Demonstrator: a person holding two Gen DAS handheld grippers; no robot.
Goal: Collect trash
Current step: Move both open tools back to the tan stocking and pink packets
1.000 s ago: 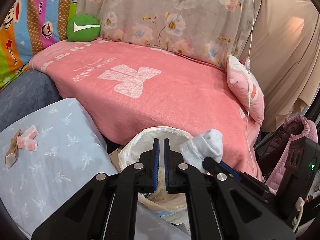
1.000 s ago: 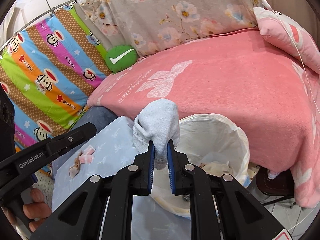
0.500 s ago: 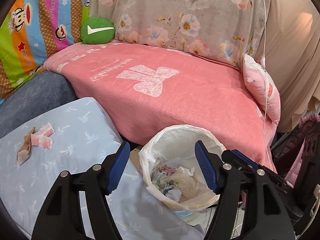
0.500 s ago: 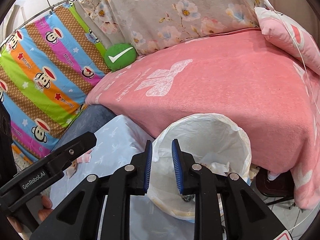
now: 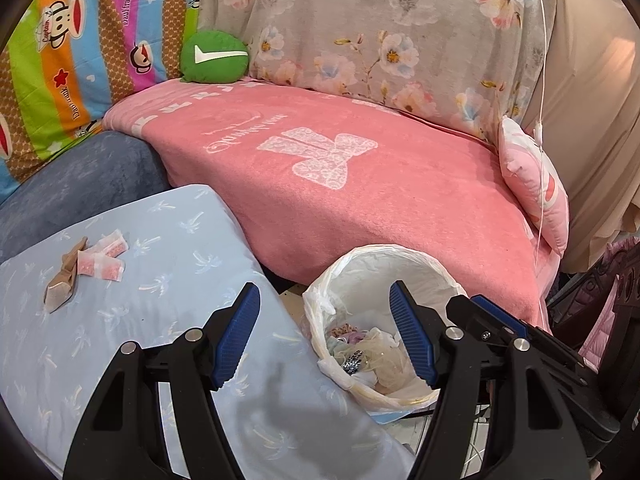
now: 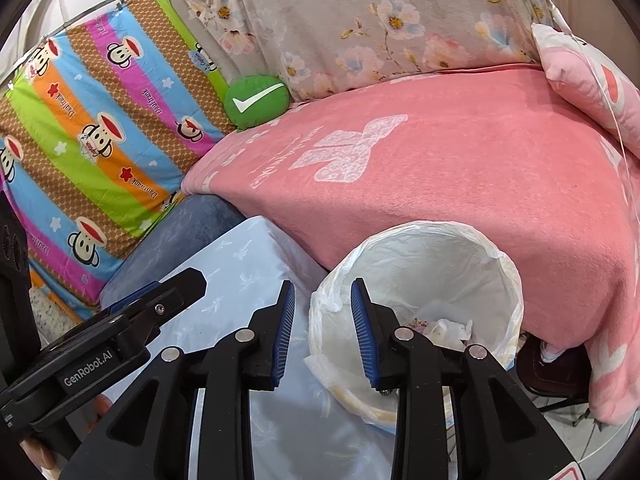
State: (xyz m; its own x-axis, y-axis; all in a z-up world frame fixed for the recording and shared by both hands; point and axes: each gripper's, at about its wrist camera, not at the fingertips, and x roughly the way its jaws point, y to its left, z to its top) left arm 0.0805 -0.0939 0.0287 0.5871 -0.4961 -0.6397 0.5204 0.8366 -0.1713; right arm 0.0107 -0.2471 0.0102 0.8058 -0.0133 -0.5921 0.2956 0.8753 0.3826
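Nearest to me, my left claw [image 5: 324, 332] is spread wide and released, its blue ribbed pads [image 5: 236, 336] gripping nothing. One black finger hangs above the pale blue palm-tree-patterned cloth-covered counter [image 5: 160, 320], the other above the mouth of the bin.

My right claw [image 6: 323, 330] is also released, its pads a moderate gap apart and empty. Through that gap I see the near rim of the round wastebasket lined with a white plastic bag [image 6: 420, 256], which stands just beside the counter's edge. In the right wrist view my left claw's black body, printed GenRobot.AI, crosses the lower left corner.

Inside the wastebasket [image 5: 384, 264] lies a heap of crumpled trash [image 5: 368, 356]: pale wrappers, a scrap with a dark spotted print, and white tissue-like pieces.

Farther left on the counter, well apart from the bin, rest two small pink-and-white sachets [image 5: 106, 258], with a flat tan paper wrapper [image 5: 64, 280] touching them.

Beyond the counter and bin stretches a sofa seat under a salmon-pink fleece blanket with a white bow motif [image 5: 340, 168]. A dark blue-grey cushion [image 5: 84, 176] sits left of the blanket.

At the back, a round green plush pillow with a white tick mark [image 5: 214, 56] leans against a grey floral drape [image 5: 380, 28]. A rainbow-striped cartoon monkey sheet [image 6: 92, 120] hangs at the left, and a pink printed pillow [image 5: 536, 192] stands at the right end of the seat.
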